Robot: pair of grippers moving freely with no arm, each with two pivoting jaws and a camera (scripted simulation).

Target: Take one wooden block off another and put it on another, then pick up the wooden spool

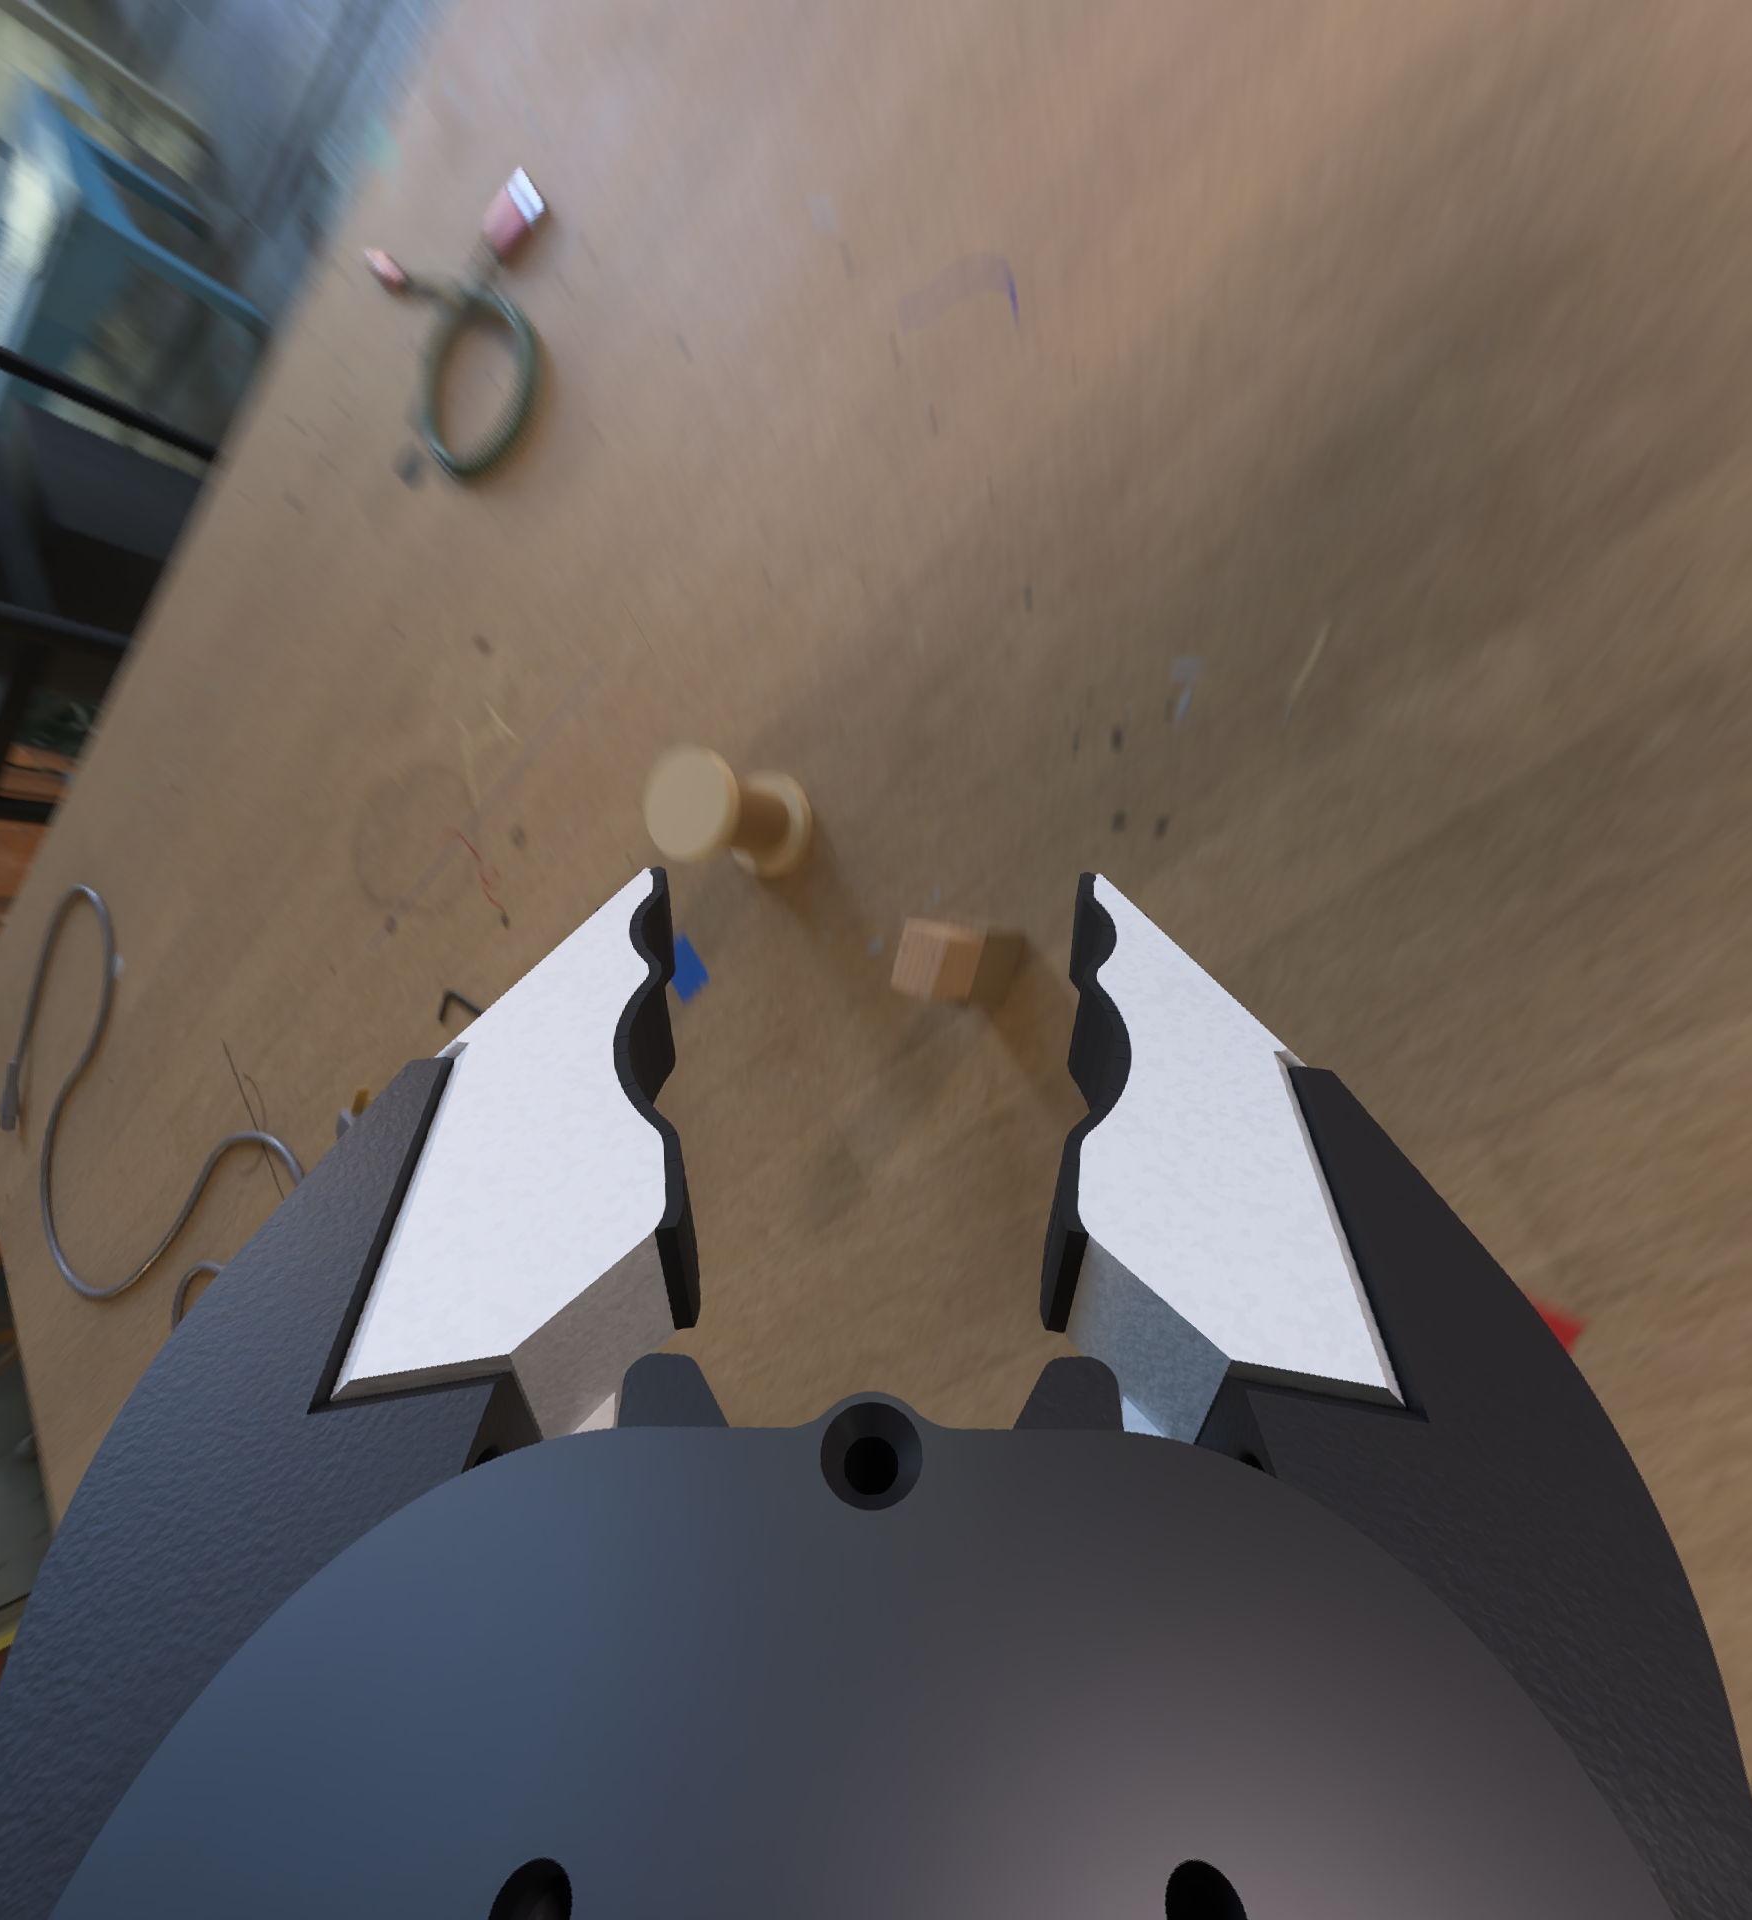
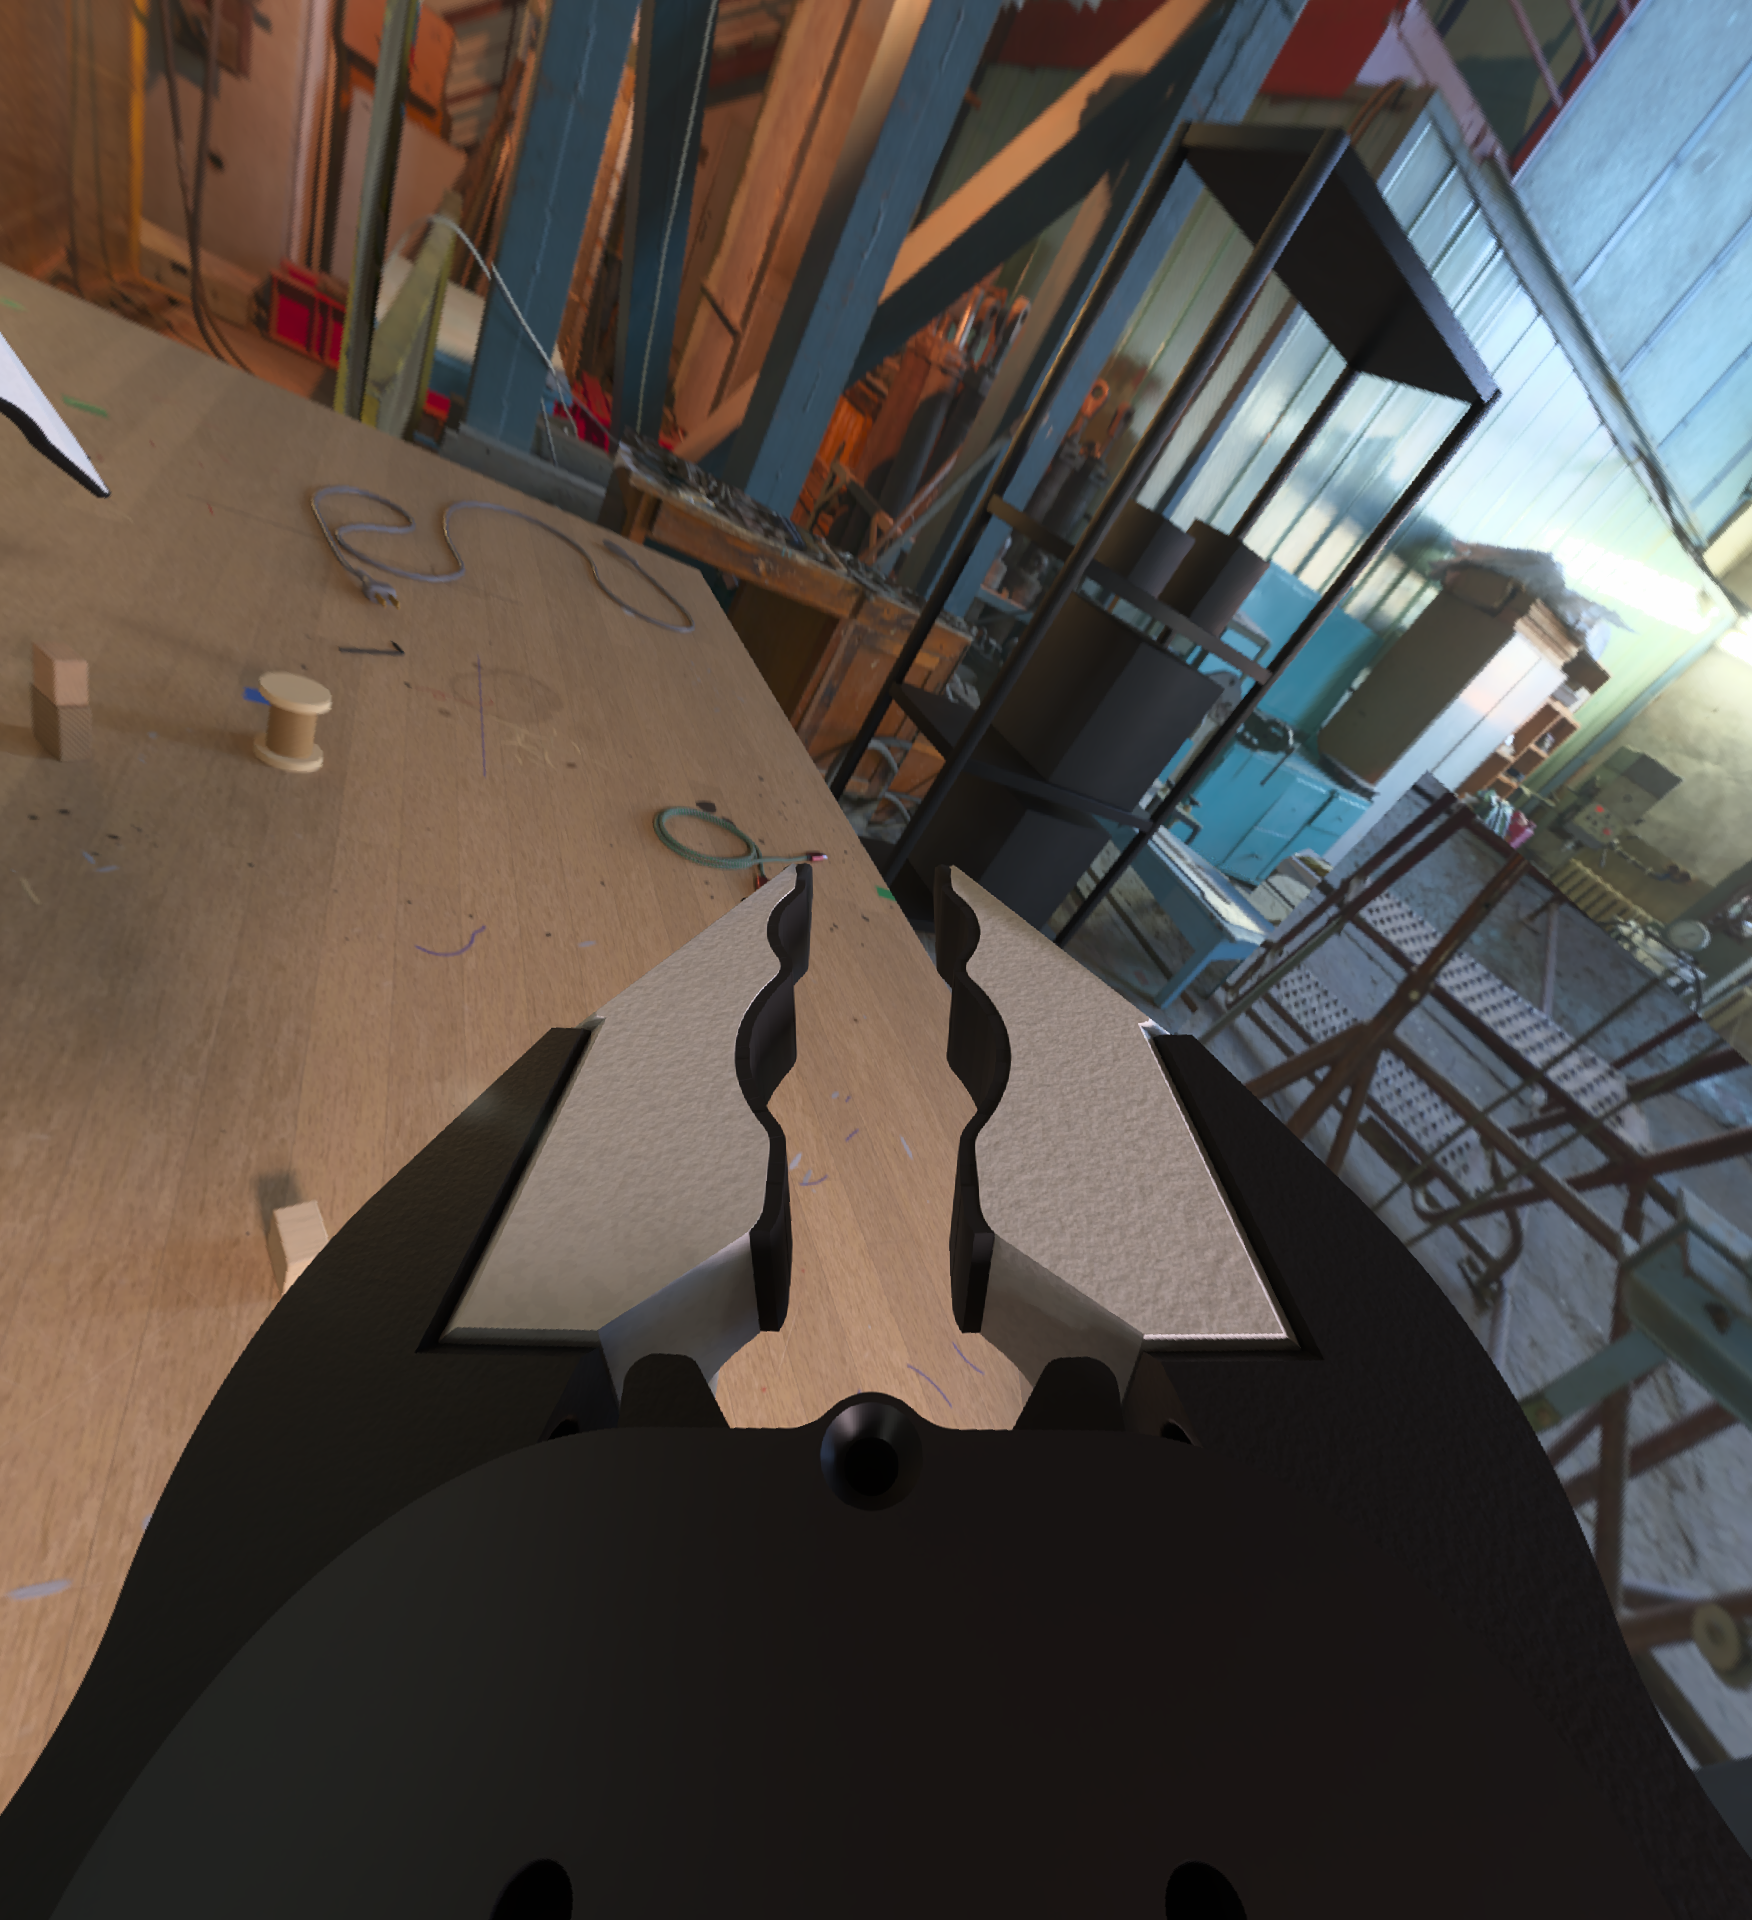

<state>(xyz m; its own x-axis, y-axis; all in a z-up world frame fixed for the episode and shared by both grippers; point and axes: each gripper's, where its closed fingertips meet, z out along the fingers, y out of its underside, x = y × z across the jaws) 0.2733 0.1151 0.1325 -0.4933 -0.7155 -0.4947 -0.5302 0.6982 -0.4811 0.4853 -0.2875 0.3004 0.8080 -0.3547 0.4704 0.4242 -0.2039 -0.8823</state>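
Note:
In the left wrist view my left gripper [image 1: 872, 883] is open and empty, high above the table and looking down. Below it a two-block wooden stack [image 1: 939, 961] shows between the fingertips, and the wooden spool [image 1: 726, 816] stands just beyond the left fingertip. This view is blurred. In the right wrist view the stack [image 2: 59, 701] and the upright spool [image 2: 292, 722] stand far off at the left, and the left gripper's fingers [image 2: 10, 416] hang above them. My right gripper [image 2: 872, 878] is narrowly open and empty near the table's right edge. A third block [image 2: 295, 1242] lies beside its body, partly hidden.
A green cable coil [image 2: 706, 836] lies near the table's right edge, also in the left wrist view [image 1: 482, 364]. A grey cable [image 2: 498, 551] lies at the far end, also in the left wrist view [image 1: 72, 1091]. A black shelf frame [image 2: 1215, 623] stands beyond the edge.

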